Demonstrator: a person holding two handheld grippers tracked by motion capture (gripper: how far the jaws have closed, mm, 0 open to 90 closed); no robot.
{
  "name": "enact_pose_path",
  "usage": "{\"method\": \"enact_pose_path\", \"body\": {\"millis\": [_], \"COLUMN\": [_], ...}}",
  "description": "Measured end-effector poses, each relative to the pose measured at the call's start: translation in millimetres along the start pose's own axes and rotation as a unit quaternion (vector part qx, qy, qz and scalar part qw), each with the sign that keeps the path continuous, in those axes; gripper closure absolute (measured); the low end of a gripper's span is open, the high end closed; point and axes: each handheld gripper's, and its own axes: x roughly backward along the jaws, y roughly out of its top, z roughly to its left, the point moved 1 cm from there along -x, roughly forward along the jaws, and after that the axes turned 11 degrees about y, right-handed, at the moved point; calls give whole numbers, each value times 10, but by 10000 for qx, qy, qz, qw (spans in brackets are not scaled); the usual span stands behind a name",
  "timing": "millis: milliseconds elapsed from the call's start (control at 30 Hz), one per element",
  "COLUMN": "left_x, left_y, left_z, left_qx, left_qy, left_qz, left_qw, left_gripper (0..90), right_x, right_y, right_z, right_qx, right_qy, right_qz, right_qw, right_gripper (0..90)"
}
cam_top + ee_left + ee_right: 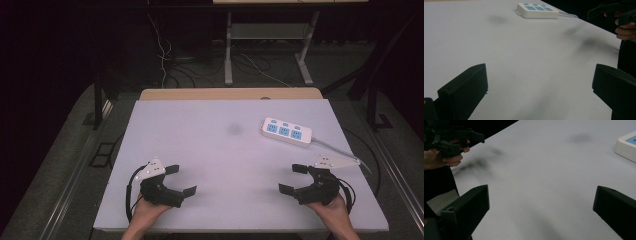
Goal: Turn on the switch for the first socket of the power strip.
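Covering the table (225, 165), white board, power strip (287, 131), dark room behind

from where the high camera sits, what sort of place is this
Probably a lab or recording workspace: a bare white table holding a power strip, loose cables on the floor, and a metal-framed bench behind.

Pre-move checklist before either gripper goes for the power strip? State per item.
1. Left gripper jaws open, nothing between them: ok.
2. Right gripper jaws open, nothing between them: ok.
3. Power strip lies flat on the table, socket face up, far right side: ok.
4. Path from right gripper to the strip free of other things: ok.
5. Strip's cable runs off toward the right edge, near the right gripper: not ok, snag risk.
6. Whether the cable is plugged in anywhere: cannot tell.
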Motion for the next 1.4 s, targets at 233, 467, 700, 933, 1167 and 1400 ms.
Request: {"method": "enact_pose_path", "body": {"millis": [233, 467, 700, 933, 1167, 1400], "left_x": [-37, -37, -39, -54, -77, -90], "left_y": [-5, -1, 3, 7, 12, 12], "left_z": [-35, -26, -11, -27, -69, -68], "left_qx": [-108, -118, -70, -113, -167, -192], "left_qy": [-43, -56, -48, -67, -88, -75], "left_qz": [78, 81, 128, 148, 162, 180], "left_qw": [9999, 9999, 9999, 9998, 9997, 9996], "left_gripper": [0, 0, 0, 0, 0, 0], "right_x": [1, 25, 26, 22, 18, 2], "right_y": [-3, 0, 10, 47, 78, 150], "right_z": [1, -7, 2, 2, -30, -50], "right_qx": [-7, -84, -135, -116, -205, -229], "right_qy": [-44, 15, 69, 18, -6, 8], "right_qz": [72, 85, 173, 263, 355, 456], "right_qw": [10000, 9999, 9997, 9996, 9992, 9987], "right_gripper": [1, 2, 1, 2, 1, 1]}}
